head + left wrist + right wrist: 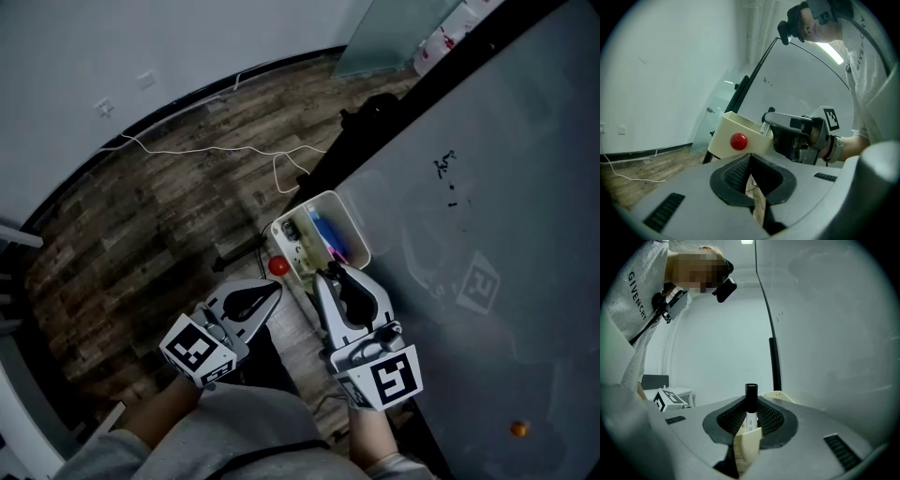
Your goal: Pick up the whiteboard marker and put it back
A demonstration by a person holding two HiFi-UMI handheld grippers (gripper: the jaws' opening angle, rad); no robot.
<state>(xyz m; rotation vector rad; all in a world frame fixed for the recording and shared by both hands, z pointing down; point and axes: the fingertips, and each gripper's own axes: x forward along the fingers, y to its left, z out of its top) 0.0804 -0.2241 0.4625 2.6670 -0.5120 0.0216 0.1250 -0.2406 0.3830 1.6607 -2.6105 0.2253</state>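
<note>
A whiteboard marker [751,404] with a black cap stands upright between the jaws of my right gripper [751,417], which is shut on it. Its lower part is behind the wall of a cream tray [747,446]. In the head view the right gripper [328,274] reaches into the near end of that tray [352,220], which hangs on the whiteboard's edge and holds other pens. My left gripper [275,289] is shut and empty, just left of the tray by a red magnet [278,265]. In the left gripper view, the marker [765,129] shows at the right gripper's [787,124] tips.
The whiteboard [487,187] fills the right side, with small black marks and an orange dot [518,428]. Its black stand [375,122] runs along the wooden floor. A white cable [206,148] lies on the floor near the wall. A person's torso is close behind both grippers.
</note>
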